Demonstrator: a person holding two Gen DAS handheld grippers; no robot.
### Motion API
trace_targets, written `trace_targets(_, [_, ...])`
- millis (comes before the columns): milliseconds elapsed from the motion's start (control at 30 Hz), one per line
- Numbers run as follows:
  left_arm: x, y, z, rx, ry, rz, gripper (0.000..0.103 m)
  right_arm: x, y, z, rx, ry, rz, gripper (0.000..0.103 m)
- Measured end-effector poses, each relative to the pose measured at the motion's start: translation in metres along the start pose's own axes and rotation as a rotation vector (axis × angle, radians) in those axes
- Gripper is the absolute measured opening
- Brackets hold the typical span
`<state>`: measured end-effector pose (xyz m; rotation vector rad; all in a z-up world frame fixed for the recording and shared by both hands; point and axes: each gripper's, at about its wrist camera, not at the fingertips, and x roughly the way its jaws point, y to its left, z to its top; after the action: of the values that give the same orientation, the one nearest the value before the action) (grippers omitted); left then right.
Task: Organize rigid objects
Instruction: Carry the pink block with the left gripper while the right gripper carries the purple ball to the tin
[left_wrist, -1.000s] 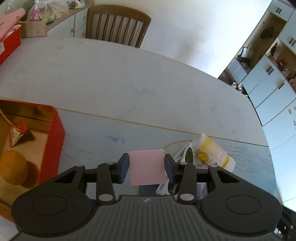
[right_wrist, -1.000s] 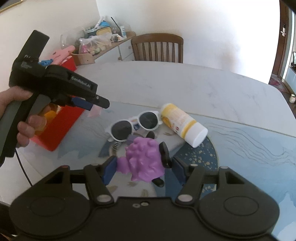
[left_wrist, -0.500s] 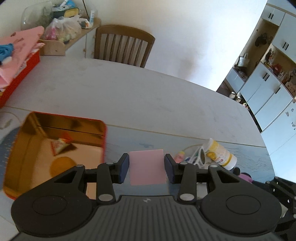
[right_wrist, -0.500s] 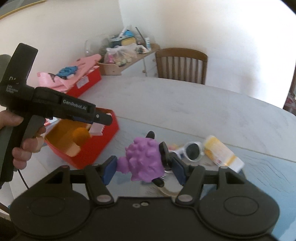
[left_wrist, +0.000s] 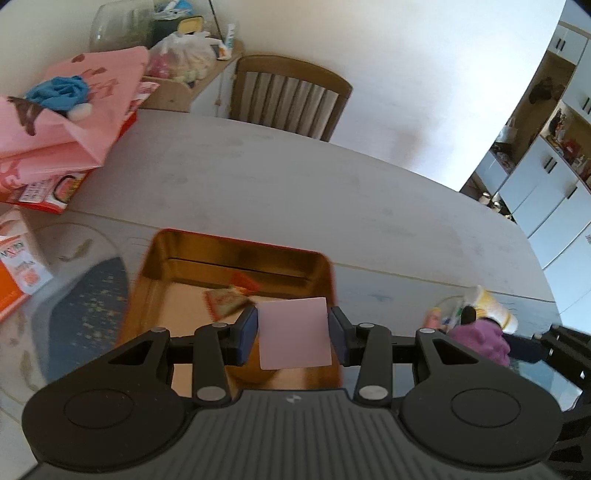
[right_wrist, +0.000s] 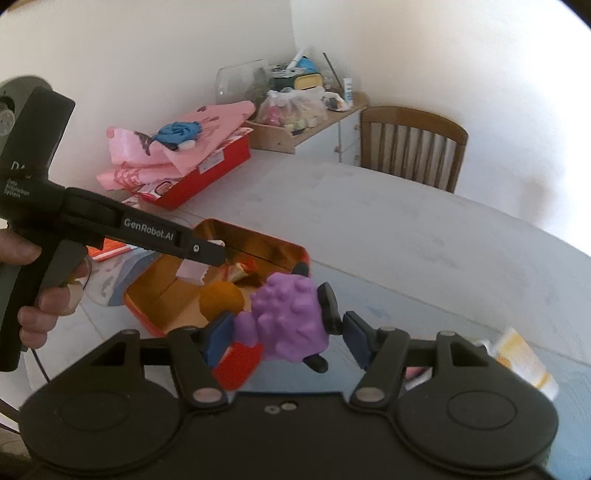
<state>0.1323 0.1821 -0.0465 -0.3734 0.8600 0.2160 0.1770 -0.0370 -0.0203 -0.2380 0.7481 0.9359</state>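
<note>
Glossy gold-lined metal tin (left_wrist: 236, 258); knobbly matt purple toy (right_wrist: 291, 319).

A: Where is room showing in the left wrist view?

B: The bare grey tabletop (left_wrist: 295, 192) is lying open across the middle of the frame, up to the wooden chair (left_wrist: 288, 96) at top centre.

A: What is crowding the red tin (left_wrist: 236, 280)?

B: A snack packet (left_wrist: 225, 301) is sitting in its far half, and in the right wrist view an orange ball (right_wrist: 220, 301) is filling the centre. The tin's left part is staying free.

A: And the edges?

B: The pink-covered red box (left_wrist: 59, 140) is blocking the upper left; a yellow-white bottle (left_wrist: 491, 308) is lying at the right.
</note>
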Motion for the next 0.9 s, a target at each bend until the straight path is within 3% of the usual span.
trace_targets(433, [0.038,0.052,0.026,0.041,0.032,0.033,0.041,0.083,0.04,0.033,-0.126,0.054,-0.055,0.064])
trace_targets(900, [0.083,0.057,0.038,0.152,0.064,0.074,0.041,0.146,0.047,0.036,-0.207,0.156,-0.067,0.064])
